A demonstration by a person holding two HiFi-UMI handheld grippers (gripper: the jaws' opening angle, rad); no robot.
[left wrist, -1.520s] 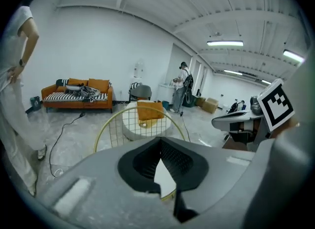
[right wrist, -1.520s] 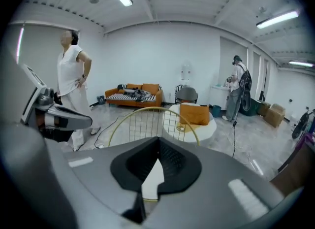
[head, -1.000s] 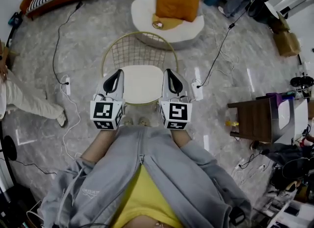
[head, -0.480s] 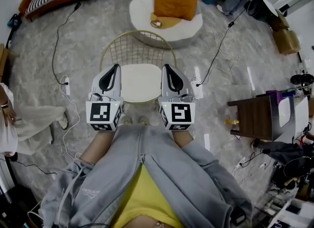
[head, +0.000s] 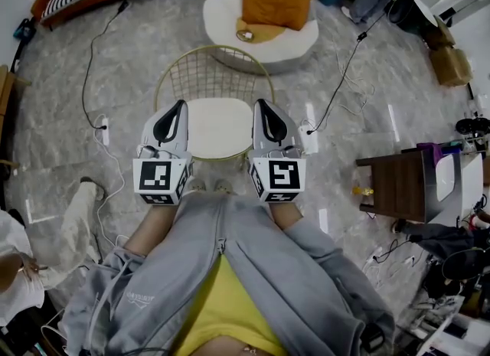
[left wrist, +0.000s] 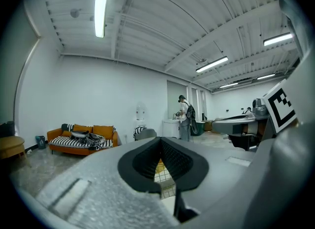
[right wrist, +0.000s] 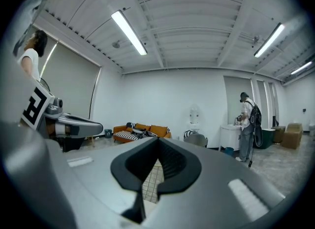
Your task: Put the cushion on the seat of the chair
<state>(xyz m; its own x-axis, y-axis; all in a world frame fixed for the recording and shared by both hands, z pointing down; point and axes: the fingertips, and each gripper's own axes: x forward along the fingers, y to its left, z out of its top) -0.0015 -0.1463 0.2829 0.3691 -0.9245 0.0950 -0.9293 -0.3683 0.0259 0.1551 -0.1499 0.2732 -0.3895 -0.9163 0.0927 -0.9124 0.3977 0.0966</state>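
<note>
Head view: the cushion point(head: 276, 4) lies on a white pouf point(head: 260, 40) just beyond the chair point(head: 216, 79). It looks soft, light and squashy, so I judge a pinch on each side edge best. The left hand-held gripper point(head: 180, 106) and right hand-held gripper point(head: 262, 104) flank the chair's seat, pointing level towards its back.
Left gripper view: jaws together, empty.
Right gripper view: jaws together, nothing held.

The chair point(head: 220, 121) is metal wire, the cushion point(head: 276, 4) matt cloth, the floor point(head: 138, 63) glossy.
</note>
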